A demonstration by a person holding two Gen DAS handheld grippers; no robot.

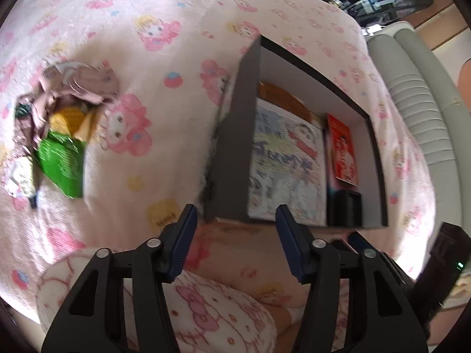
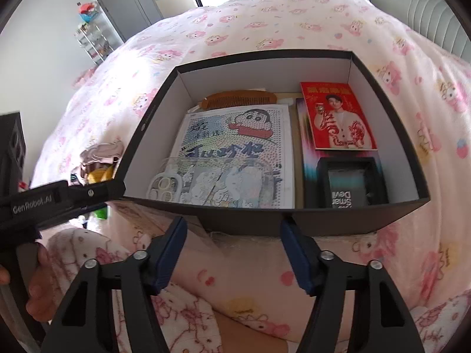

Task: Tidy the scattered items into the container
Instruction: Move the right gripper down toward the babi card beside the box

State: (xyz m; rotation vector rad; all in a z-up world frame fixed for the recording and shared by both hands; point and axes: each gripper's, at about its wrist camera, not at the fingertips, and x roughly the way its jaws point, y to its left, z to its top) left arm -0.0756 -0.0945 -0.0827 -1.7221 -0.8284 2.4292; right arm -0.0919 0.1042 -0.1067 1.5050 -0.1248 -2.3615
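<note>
A pink blanket printed with cartoon characters (image 2: pixel 265 29) covers the bed and carries everything else. On it sits the container, a dark rectangular cardboard box with white inner walls (image 2: pixel 391 135), open at the top. Inside the box lies a large white sheet with a dotted cartoon boy drawing (image 2: pixel 235 135), a clear plastic phone case (image 2: pixel 212 176) resting on its near part, a red printed card showing a person (image 2: pixel 335 114) to the right, a small black box with white lettering (image 2: pixel 347 182) in the near right corner, and a brown wooden comb (image 2: pixel 238 100) at the far side. Well to the left of the box, a scattered pile stays out on the blanket: a crumpled brown wrapper (image 1: pixel 73 85), a green foil packet (image 1: pixel 61 164) and a yellow item (image 1: pixel 63 120) between them. The left gripper (image 1: pixel 235 244) hangs above the blanket just before the box's near wall, jaws spread wide with nothing between them. The right gripper (image 2: pixel 234 256) hovers likewise in front of the box, jaws apart and empty.
</note>
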